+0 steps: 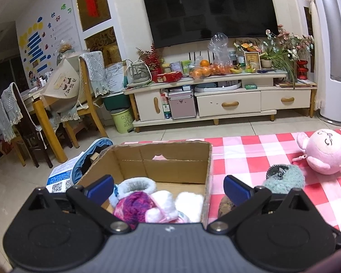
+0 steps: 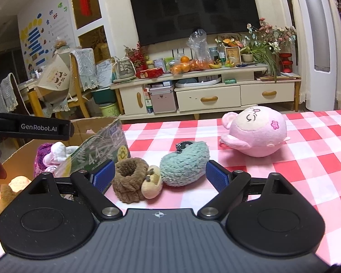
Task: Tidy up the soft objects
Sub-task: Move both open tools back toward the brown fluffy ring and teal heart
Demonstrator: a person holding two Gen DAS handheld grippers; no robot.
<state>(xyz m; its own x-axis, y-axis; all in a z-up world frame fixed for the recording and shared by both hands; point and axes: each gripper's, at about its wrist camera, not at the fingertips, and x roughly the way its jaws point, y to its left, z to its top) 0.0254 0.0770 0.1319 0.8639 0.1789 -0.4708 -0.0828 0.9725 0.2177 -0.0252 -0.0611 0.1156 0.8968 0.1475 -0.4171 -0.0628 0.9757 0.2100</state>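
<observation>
Jaws apart; one box (image 1: 161,161) (three toys (image 2: 184,163) outside).

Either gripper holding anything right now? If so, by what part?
Nothing held. Left gripper is open over the cardboard box; right gripper is open, above the brown scrunchie and teal pouch.

Dark wall television (image 1: 208,11) above cream TV stand (image 1: 229,100), pale tiled floor (image 1: 170,129)

Box (image 1: 161,166): open cardboard, under left claw, holding purple and white fluffy toys (image 1: 156,204).
Brown scrunchie (image 2: 130,179), cream toy (image 2: 151,182), teal pouch (image 2: 185,162): between right claw's fingers.
Pink doll (image 2: 257,130): beyond, lying sideways.
</observation>
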